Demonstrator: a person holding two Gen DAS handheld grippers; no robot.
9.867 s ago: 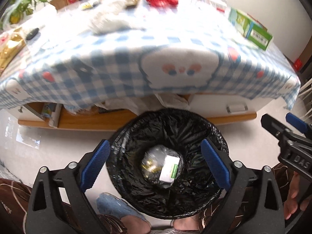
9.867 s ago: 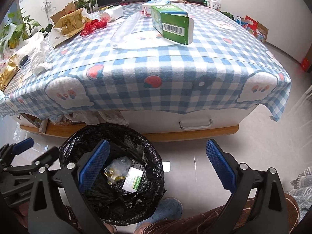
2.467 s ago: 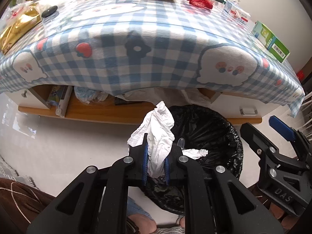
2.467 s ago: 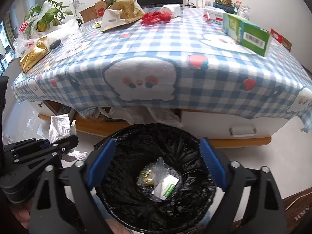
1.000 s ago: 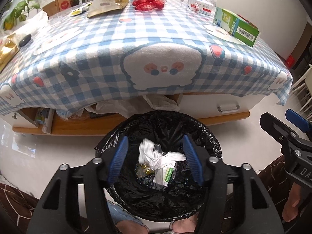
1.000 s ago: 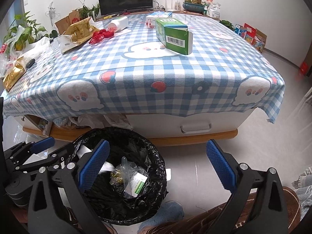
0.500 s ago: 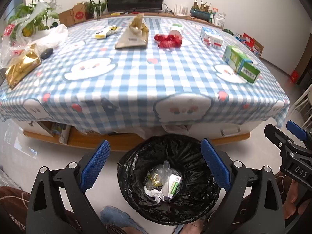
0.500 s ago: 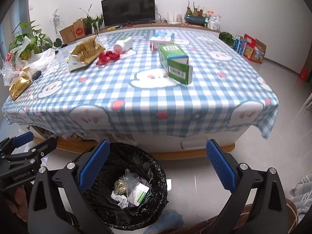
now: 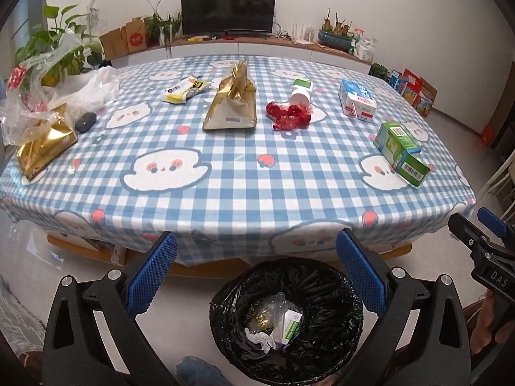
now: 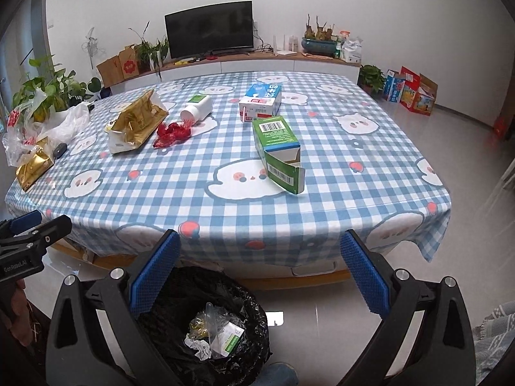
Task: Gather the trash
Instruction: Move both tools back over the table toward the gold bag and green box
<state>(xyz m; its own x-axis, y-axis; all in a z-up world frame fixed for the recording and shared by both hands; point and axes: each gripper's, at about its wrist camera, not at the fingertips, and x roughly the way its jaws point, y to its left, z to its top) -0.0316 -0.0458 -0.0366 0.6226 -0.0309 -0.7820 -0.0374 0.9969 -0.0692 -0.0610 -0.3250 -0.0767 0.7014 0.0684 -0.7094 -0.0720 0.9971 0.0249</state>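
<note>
A black-lined trash bin (image 9: 341, 292) stands on the floor in front of the table; it holds a crumpled white tissue (image 9: 259, 341), a small green-and-white box and a clear wrapper. It also shows in the right wrist view (image 10: 248, 305). My left gripper (image 9: 256, 276) is open and empty above the bin. My right gripper (image 10: 259, 276) is open and empty, to the right of the bin. On the checked tablecloth (image 9: 225, 186) lie a green carton (image 9: 400, 152), a blue-and-white carton (image 9: 357, 101), a red net (image 9: 289, 115), a white bottle (image 9: 301, 91), gold bags (image 9: 233, 103) and a yellow wrapper (image 9: 185, 88).
Plastic bags and a gold bag (image 9: 42, 148) sit at the table's left edge, beside plants. A TV (image 9: 228, 9) stands on a low cabinet behind. Boxes (image 9: 415, 91) lie on the floor at right. The table's front edge overhangs a drawer (image 10: 313, 270).
The left gripper let the white tissue go into the bin and opened wide. Both grippers have risen and pulled back, so the whole tabletop shows now.
</note>
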